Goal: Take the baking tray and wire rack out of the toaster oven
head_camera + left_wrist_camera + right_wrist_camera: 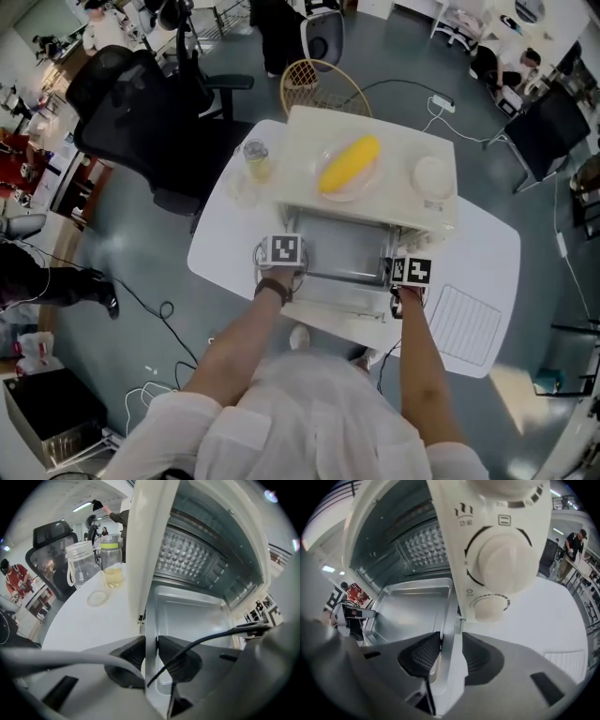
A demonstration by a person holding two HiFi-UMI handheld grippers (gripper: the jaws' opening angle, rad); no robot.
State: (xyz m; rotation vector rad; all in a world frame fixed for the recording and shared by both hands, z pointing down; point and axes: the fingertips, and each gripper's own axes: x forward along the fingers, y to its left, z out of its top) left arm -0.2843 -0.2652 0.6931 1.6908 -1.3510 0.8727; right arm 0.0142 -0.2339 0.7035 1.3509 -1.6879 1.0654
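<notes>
The white toaster oven (403, 141) stands on a white table (225, 244) with its door (342, 314) folded down toward me. The silver baking tray (342, 248) lies in the oven mouth. My left gripper (151, 644) is shut on the tray's left rim (151, 620), its pads pressed on both sides. My right gripper (451, 641) straddles the tray's right rim (449, 620); it is open, with a gap beside the right pad. In the head view, the left gripper (281, 270) and the right gripper (410, 292) sit at the tray's two front corners. The wire rack (466, 323) lies flat on the table to the right.
On the oven top sit a plate with a corn cob (349, 164) and a white bowl (432, 176). A jar of yellow liquid (112, 559) and a clear jar (80, 564) stand left of the oven. The oven's knobs (501, 562) are just right of the right gripper. A black office chair (141, 103) stands behind.
</notes>
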